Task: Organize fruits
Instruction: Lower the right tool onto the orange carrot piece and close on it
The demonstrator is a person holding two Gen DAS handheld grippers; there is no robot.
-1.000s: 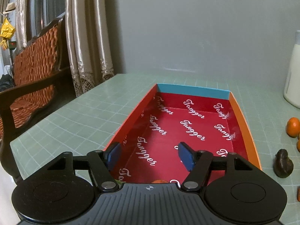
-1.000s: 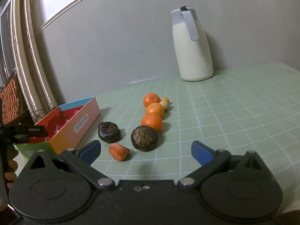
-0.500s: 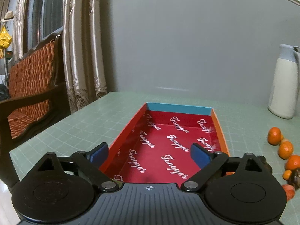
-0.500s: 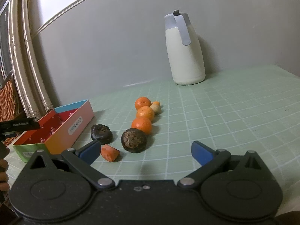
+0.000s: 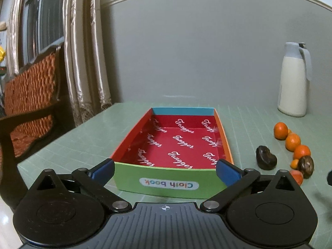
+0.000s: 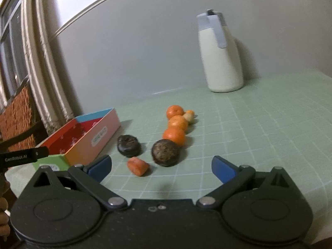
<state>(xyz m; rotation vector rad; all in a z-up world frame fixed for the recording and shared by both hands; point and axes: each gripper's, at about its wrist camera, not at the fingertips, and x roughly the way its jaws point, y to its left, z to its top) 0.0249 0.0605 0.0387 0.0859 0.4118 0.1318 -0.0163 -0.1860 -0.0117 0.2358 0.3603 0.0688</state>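
Beside the box (image 6: 83,139), oranges (image 6: 173,135) (three) sit lined up.

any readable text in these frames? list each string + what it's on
"Cloth book": oval label on the green end wall of the box, seen upside down in the left wrist view.
"Tangger": white script repeated across the box's red lining.
"GenRobot.AI": black bar at the left edge of the right wrist view.
Oval label on the box's pink side wall: too blurred to read.
Jug: no text visible.
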